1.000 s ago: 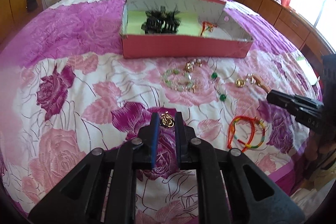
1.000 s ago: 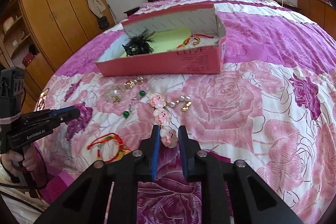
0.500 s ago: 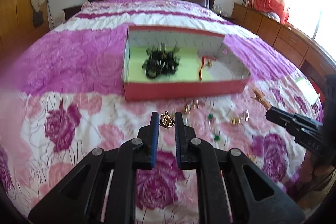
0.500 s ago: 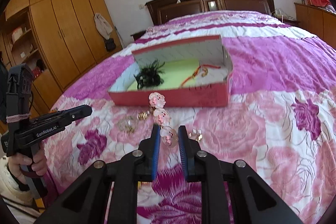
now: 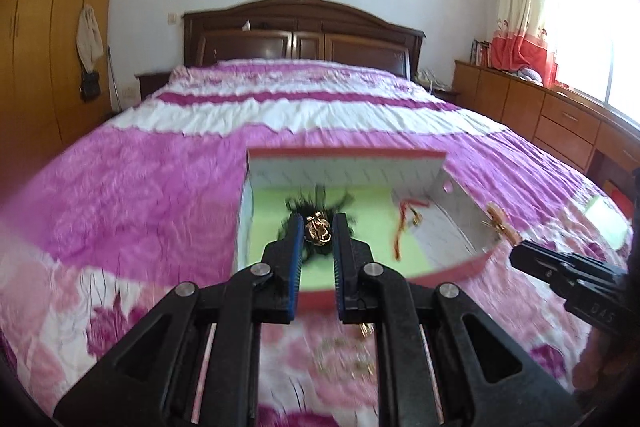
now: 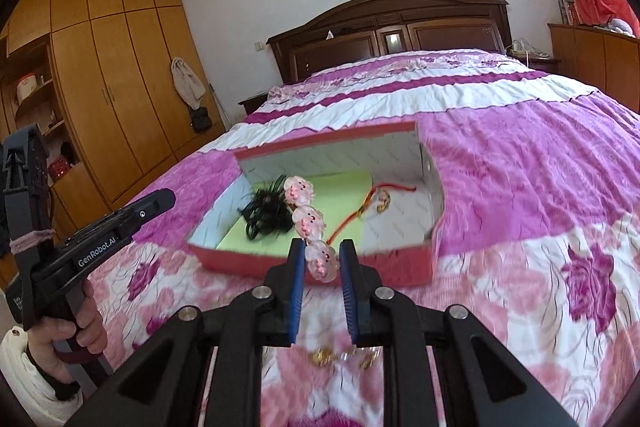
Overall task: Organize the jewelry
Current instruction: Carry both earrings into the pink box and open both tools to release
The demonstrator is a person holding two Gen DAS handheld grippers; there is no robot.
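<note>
Gold ornament (image 5: pixel 318 231) between closed jaws

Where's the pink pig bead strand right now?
In the right wrist view, the pink pig bead strand is pinched in the right gripper, just before the pink box.

The black plastic left gripper (image 5: pixel 316 223) is showing blue ribbed pads (image 5: pixel 297 259) and round silver screws (image 5: pixel 261 269). In the right wrist view, white "GenRobot.AI" lettering is running along its side, and a white knitted sleeve (image 6: pixel 28 383) is covering the wrist below the left hand (image 6: pixel 70 337)
</note>
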